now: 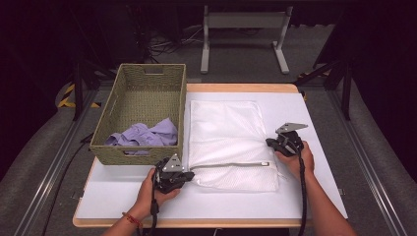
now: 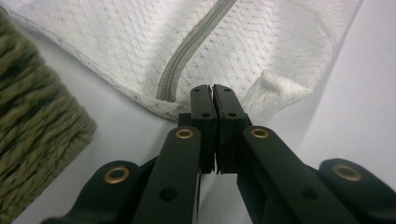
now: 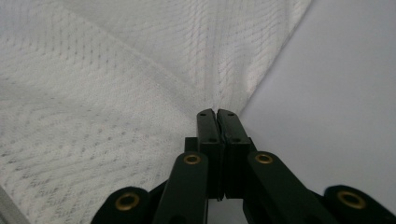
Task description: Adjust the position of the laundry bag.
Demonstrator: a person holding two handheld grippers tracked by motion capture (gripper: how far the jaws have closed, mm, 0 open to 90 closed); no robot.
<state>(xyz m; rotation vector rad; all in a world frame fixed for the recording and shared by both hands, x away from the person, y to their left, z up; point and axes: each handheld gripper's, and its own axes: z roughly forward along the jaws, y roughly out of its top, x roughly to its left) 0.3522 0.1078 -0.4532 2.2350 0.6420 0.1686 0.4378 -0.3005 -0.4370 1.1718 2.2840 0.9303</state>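
A white mesh laundry bag (image 1: pixel 228 142) lies flat on the desk (image 1: pixel 314 196), just beside the right wall of a woven basket (image 1: pixel 142 115) that holds a crumpled lilac garment (image 1: pixel 145 135). The bag's grey zipper (image 1: pixel 231 165) runs across its near end and appears closed. The left gripper (image 1: pixel 186 175) sits at the bag's near left corner, close to the basket's front corner; its jaws are pressed together and pinch the mesh edge beside the zipper's end (image 2: pixel 166 91). The right gripper (image 1: pixel 271 142) is at the bag's right edge, jaws likewise clamped on a gathered fold of mesh (image 3: pixel 219 93). Judged from this, the two grips at opposite sides serve to steady or lift the bag, probably to work the opening so the garment can go in.
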